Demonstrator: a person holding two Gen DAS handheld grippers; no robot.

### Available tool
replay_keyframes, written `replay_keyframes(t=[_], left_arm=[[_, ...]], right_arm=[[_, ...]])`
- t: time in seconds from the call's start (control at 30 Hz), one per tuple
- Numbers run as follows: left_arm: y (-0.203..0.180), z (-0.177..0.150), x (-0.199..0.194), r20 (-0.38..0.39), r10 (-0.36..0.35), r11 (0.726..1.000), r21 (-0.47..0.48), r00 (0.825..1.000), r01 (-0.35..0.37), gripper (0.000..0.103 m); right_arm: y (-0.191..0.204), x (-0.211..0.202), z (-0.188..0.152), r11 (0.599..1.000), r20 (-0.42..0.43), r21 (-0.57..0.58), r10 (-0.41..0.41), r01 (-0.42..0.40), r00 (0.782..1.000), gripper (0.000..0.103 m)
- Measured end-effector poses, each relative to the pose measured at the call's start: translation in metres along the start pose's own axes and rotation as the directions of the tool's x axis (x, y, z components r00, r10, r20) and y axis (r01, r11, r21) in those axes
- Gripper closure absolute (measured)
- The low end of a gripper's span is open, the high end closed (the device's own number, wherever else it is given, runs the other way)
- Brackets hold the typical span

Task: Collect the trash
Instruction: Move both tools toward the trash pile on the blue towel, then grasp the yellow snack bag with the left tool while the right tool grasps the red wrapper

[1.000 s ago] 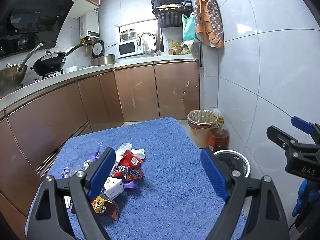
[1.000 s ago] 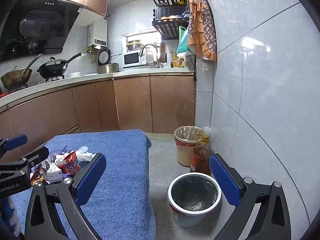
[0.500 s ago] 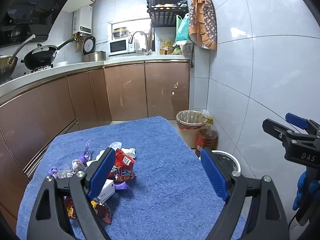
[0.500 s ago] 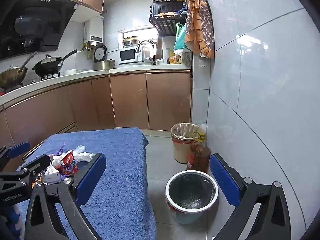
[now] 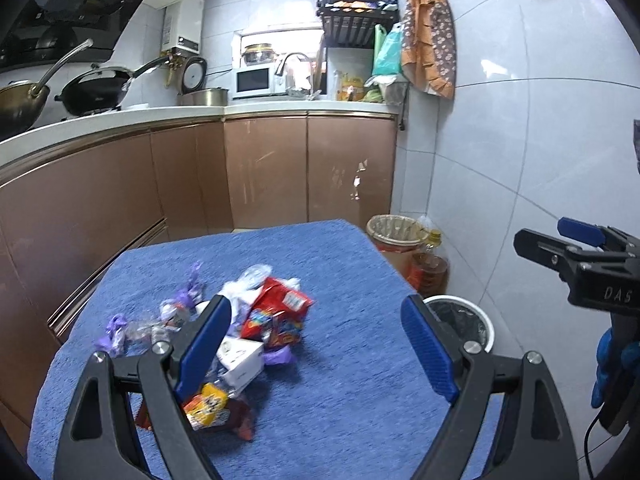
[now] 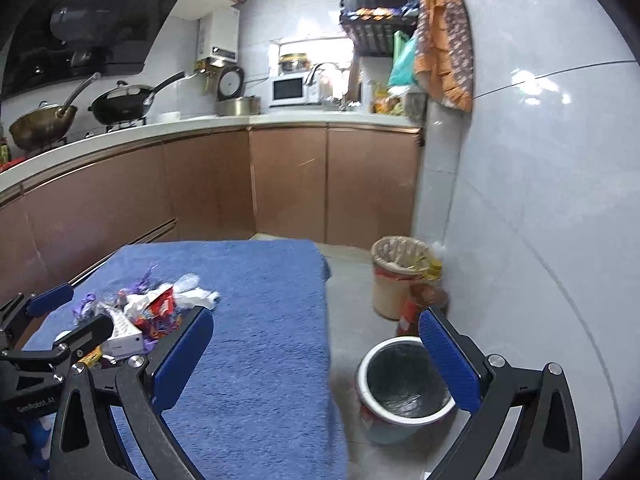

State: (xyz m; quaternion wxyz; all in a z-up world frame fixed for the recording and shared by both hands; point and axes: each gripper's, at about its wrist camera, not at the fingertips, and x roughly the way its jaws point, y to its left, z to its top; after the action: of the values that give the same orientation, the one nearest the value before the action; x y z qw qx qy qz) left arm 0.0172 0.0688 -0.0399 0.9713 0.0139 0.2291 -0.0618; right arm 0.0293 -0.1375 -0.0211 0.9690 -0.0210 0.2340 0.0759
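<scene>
A pile of trash (image 5: 240, 328) lies on the left half of a blue towel-covered table (image 5: 344, 400): a red snack bag (image 5: 280, 308), a small white box (image 5: 242, 362), purple wrappers (image 5: 116, 330) and crumpled white paper. My left gripper (image 5: 316, 340) hovers open above the table, its left finger over the pile's near edge, nothing between the fingers. My right gripper (image 6: 316, 352) is open and empty, off the table's right edge, above a white-rimmed bin (image 6: 404, 384) with a dark liner on the floor. The pile (image 6: 148, 312) is also in the right wrist view.
A second bin with a pale liner (image 6: 398, 276) and an oil bottle (image 6: 420, 304) stand by the tiled wall (image 6: 540, 200). Brown cabinets (image 5: 272, 176) and a counter with woks run behind the table. The right gripper (image 5: 580, 264) shows at the left wrist view's right side.
The left gripper has tilted and drawn back a little, so the pile sits more centred and the bin shows beside its right finger. The right gripper has shifted slightly. Both stay open.
</scene>
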Motion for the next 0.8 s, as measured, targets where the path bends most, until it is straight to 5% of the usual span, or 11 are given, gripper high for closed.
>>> replay_keyframes(t=[0.27,0.53,0.8], left_arm=[[0.060,-0.041,-0.010,-0.039,0.064,0.995,-0.069,0.997,-0.067,0.017],[0.084,-0.070,0.003,-0.150,0.090,0.995,-0.040,0.985,-0.097,0.017],[0.079,-0.074,0.036,-0.202,0.088,0.995,0.068,0.975,-0.076,0.018]], right_arm=[[0.028,0.043,-0.003,0.984,-0.110,-0.019,0.176,-0.179,0.978,0.005],[0.075,0.107,-0.007,0.892,-0.256,-0.008,0.436,-0.453,0.863,0.024],[0.100,0.158,-0.008,0.818,-0.331,0.055,0.556,-0.572,0.763,0.029]])
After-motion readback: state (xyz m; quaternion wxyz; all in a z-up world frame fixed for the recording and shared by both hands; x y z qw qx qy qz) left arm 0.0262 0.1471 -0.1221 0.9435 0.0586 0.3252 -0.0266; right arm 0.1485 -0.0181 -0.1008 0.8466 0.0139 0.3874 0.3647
